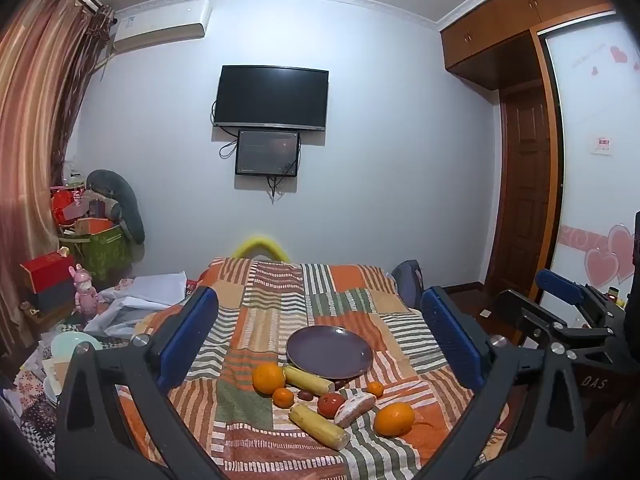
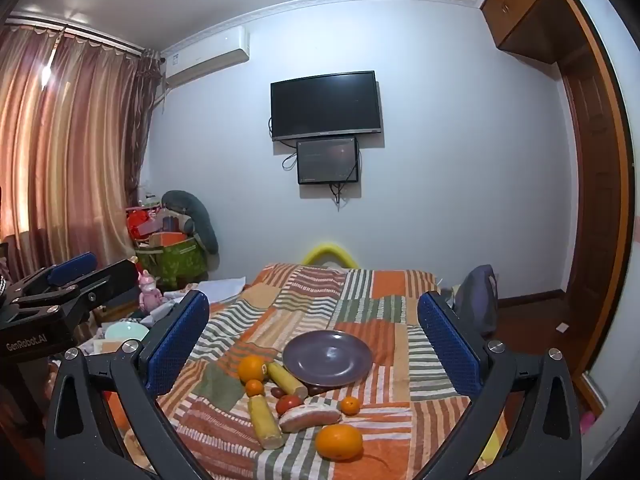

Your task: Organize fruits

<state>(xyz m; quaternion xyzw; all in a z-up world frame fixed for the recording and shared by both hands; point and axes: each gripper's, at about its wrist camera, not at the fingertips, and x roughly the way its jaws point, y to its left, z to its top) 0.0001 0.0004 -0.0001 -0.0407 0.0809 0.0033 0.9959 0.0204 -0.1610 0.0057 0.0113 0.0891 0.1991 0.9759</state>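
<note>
A purple plate (image 1: 329,352) is seen empty on a striped patchwork blanket (image 1: 280,292) in orange, green and white. The fruit is laid out in a loose cluster on the blanket just in front of the plate. A large orange (image 1: 268,378) lies at the left of the cluster, with a small orange (image 1: 283,397) just beside it. A second large orange (image 1: 393,419) lies at the near right, and a second small one (image 1: 375,389) is seen behind it. Two pale yellow corn cobs are present: one (image 1: 308,380) touches the plate's near rim, the other (image 1: 319,426) lies nearest the camera. A red tomato (image 1: 330,405) rests between the cobs, touching a pinkish, white-dusted oblong item (image 1: 354,409) whose kind cannot be told. Small dark red fruits (image 1: 305,395) are seen beside the tomato.

The left gripper (image 1: 320,332) is held fully open above the blanket, and nothing is gripped. The right gripper (image 2: 314,336) is likewise spread wide and empty.
</note>
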